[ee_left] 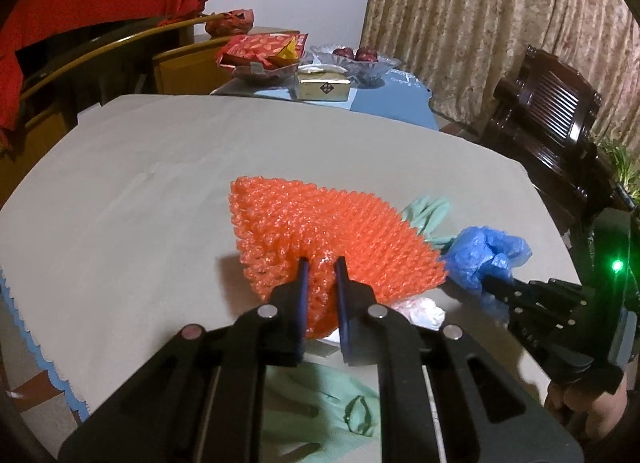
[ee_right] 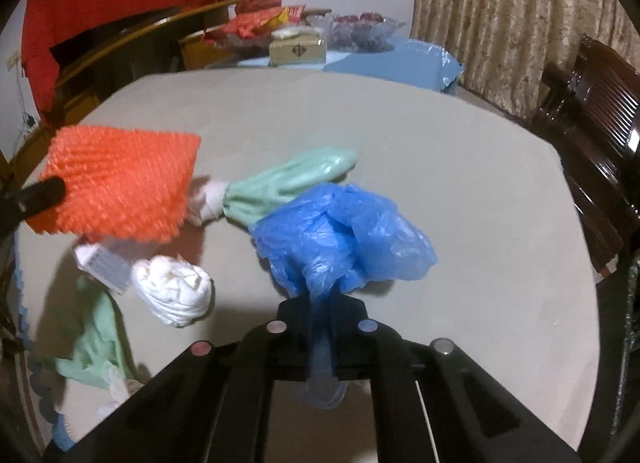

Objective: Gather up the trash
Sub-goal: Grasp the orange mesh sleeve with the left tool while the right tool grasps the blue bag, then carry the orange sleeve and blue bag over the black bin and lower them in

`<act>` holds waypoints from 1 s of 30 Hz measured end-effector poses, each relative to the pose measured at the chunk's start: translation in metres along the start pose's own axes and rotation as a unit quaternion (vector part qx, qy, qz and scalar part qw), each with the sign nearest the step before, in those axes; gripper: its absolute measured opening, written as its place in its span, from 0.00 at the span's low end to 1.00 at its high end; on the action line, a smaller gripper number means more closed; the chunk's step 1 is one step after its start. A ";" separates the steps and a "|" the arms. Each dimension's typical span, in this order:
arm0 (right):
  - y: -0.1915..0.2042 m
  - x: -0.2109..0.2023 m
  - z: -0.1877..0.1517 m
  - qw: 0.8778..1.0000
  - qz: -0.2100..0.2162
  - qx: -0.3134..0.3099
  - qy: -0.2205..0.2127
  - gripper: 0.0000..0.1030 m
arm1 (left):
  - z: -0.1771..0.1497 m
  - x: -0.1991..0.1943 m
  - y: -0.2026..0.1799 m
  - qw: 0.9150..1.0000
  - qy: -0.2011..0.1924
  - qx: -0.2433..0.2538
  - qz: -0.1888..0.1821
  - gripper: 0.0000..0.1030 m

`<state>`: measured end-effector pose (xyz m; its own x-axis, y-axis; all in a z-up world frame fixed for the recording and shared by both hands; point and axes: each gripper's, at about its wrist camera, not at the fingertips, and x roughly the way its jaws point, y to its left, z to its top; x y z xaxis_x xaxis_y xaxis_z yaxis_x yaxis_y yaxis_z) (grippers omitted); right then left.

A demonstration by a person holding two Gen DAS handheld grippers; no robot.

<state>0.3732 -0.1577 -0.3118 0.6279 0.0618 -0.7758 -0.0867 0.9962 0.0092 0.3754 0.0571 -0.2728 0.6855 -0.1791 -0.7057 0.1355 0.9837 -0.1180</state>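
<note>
Two grippers each hold a piece of trash above a grey-covered table (ee_left: pixel 140 183).

From the left wrist camera, the left gripper (ee_left: pixel 322 263) sits at lower centre, its fingers clamped on the near edge of an orange foam net (ee_left: pixel 288 231), which spreads up and away from them in mid-frame. At right, the right gripper (ee_left: pixel 490 283) reaches in from the lower right edge and pinches a crumpled blue plastic bag (ee_left: pixel 484 253). Pale green cloth (ee_left: pixel 428 211) peeks out behind the net, and more of it lies at the bottom between the left gripper's arms. A tissue box (ee_left: pixel 324 87) and a glass bowl of red fruit (ee_left: pixel 356 59) stand at the table's far end, top centre.

From the right wrist camera, the right gripper (ee_right: pixel 322 303) at bottom centre is closed on a twisted tail of the blue bag, which bulges just above the fingers. The orange net hangs at left, held by the left gripper (ee_right: pixel 52 191) at the left edge. A white wad (ee_right: pixel 176 291) lies lower left on the table.
</note>
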 end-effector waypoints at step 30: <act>-0.055 -0.153 0.007 0.996 -0.007 0.038 -0.079 0.04 | -0.005 -0.102 -0.094 0.998 -0.030 0.050 -0.014 0.11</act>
<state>0.2877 -0.2218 -0.1894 0.7432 0.0517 -0.6671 -0.0224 0.9984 0.0525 0.2894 -0.0171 -0.1934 0.7220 -0.2095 -0.6594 0.2232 0.9726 -0.0647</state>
